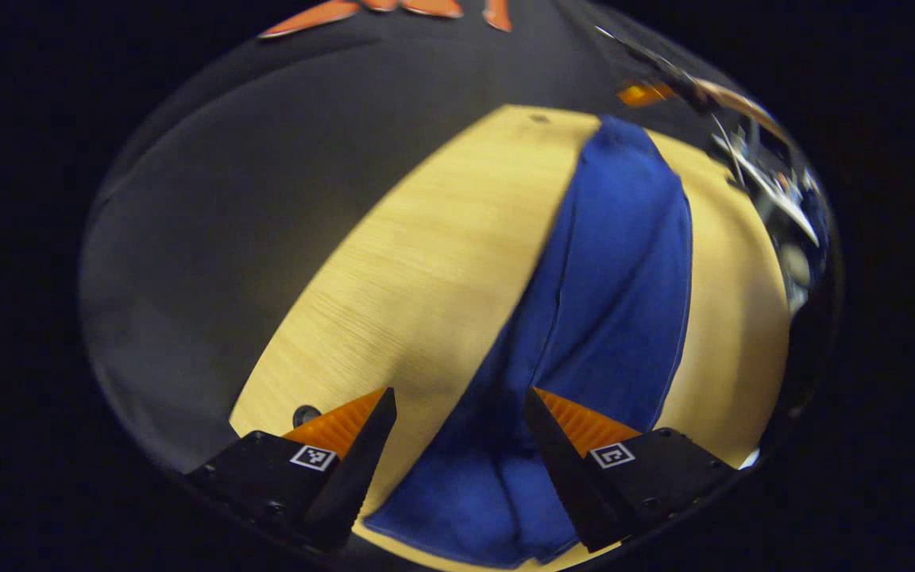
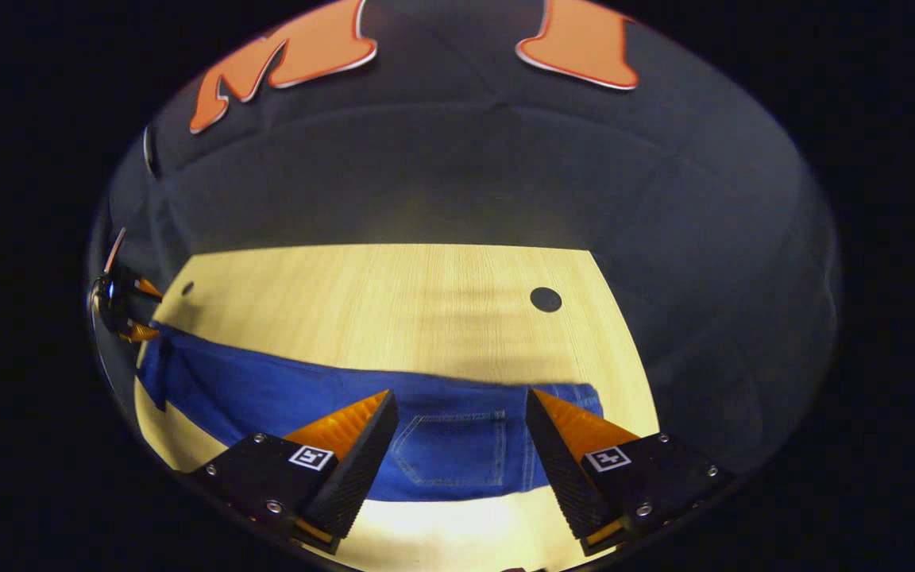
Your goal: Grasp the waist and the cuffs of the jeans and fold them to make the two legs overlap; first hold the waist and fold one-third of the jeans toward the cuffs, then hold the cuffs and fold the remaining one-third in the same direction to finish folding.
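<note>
- Counter of pale wood carries the jeans, lying flat as one long blue strip, so I judge the legs already overlap.
- Waist end, with its back pocket, lies under my right tongs; cuff end sits under my left tongs.
- Both tongs are spread apart, holding nothing.
- Next, I judge: right tongs pinch the waist and carry one-third toward the cuffs.
</note>
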A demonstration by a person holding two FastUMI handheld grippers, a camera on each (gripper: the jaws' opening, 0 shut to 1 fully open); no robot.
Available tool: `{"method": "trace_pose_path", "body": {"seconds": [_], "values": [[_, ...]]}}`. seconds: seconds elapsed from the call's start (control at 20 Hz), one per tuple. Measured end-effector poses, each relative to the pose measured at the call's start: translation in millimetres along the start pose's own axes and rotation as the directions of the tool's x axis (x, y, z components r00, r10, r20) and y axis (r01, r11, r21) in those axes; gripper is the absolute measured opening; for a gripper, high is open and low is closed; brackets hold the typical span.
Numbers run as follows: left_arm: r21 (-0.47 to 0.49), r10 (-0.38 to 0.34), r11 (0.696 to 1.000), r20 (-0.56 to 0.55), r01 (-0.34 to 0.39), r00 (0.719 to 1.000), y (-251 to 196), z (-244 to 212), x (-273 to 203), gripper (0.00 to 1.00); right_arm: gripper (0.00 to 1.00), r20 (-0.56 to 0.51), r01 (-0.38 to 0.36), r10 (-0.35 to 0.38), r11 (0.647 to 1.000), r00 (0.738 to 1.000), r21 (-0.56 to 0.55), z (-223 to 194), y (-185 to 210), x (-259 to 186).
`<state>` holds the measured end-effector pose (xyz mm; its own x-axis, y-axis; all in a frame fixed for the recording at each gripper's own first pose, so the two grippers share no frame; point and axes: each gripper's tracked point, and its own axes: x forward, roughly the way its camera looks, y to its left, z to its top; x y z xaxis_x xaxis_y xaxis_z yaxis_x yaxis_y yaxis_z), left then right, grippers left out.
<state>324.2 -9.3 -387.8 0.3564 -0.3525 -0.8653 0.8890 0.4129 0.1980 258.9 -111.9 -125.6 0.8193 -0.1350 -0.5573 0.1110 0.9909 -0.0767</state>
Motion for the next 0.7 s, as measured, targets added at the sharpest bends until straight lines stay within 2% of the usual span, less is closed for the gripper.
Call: {"method": "trace_pose_path", "body": {"seconds": [0.05,0.1,0.15,0.3,0.45,0.5,0.6,0.7], "values": [[-0.103,0.059,0.993,0.085,-0.051,0.995,-12.9,20.9,-16.3,1.0,0.99,0.017,-0.022,0.02,0.997,1.0,0.073,-9.4,-6.5,1.5],[-0.206,0.142,0.973,0.178,-0.104,0.974,-27.1,47.5,-39.2,1.0,0.99,0.034,-0.044,0.039,0.987,0.999,0.156,-17.3,-19.6,6.5],[-0.296,0.225,0.944,0.243,-0.148,0.944,-33.6,62.6,-70.1,0.99,0.99,0.052,-0.07,0.06,0.973,0.997,0.221,-26.7,-26.3,7.8],[-0.443,0.413,0.862,0.335,-0.245,0.847,-52.7,80.1,-159.0,1.0,0.99,0.084,-0.065,0.042,0.955,0.996,0.291,-37.2,-41.1,4.9],[-0.536,0.542,0.778,0.312,-0.326,0.78,-79.1,71.1,-206.6,0.99,0.99,0.116,-0.064,0.018,0.913,0.993,0.404,-42.9,-56.6,-10.7],[-0.588,0.596,0.724,0.27,-0.361,0.757,-87.5,57.5,-215.7,0.99,0.99,0.13,-0.076,0.015,0.879,0.991,0.471,-52.5,-72.4,-13.7],[-0.673,0.651,0.645,0.235,-0.363,0.722,-106.0,41.9,-224.6,0.99,0.98,0.125,-0.078,0.008,0.822,0.992,0.564,-68.4,-94.1,-7.8],[-0.729,0.669,0.602,0.238,-0.326,0.704,-129.6,37.2,-230.5,0.99,0.98,0.085,-0.05,-0.008,0.756,0.996,0.652,-89.5,-118.9,7.5]]}}
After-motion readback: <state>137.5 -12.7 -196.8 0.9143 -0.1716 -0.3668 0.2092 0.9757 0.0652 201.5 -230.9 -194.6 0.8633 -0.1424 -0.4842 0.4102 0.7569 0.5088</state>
